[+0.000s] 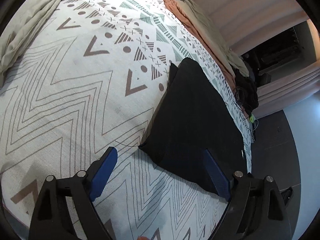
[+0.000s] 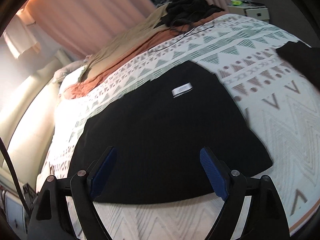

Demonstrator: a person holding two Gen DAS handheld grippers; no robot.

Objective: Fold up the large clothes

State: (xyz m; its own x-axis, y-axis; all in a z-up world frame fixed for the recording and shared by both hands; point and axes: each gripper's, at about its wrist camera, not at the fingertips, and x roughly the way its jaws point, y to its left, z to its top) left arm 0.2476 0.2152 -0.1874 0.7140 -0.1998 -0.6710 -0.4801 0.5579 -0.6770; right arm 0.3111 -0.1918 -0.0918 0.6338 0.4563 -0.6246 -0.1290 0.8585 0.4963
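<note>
A black garment [image 1: 192, 120] lies folded flat on the patterned bedspread [image 1: 80, 80]. In the right wrist view the garment [image 2: 160, 132] fills the middle, with a white label [image 2: 182, 89] on top. My left gripper [image 1: 160, 156] is open and empty, hovering over the garment's near corner. My right gripper [image 2: 158, 156] is open and empty, above the garment's near edge. A second piece of black cloth [image 2: 300, 58] lies at the right edge of the bed.
A beige cloth [image 1: 30, 26] lies at the bed's far left. An orange blanket [image 2: 120, 60] and beige sheet [image 2: 128, 38] run along the far side, with a dark clothes pile [image 2: 190, 8] and a thin cable [image 2: 190, 32]. Pink curtains [image 2: 84, 14] hang behind. A bedside cabinet [image 2: 252, 10] stands beyond.
</note>
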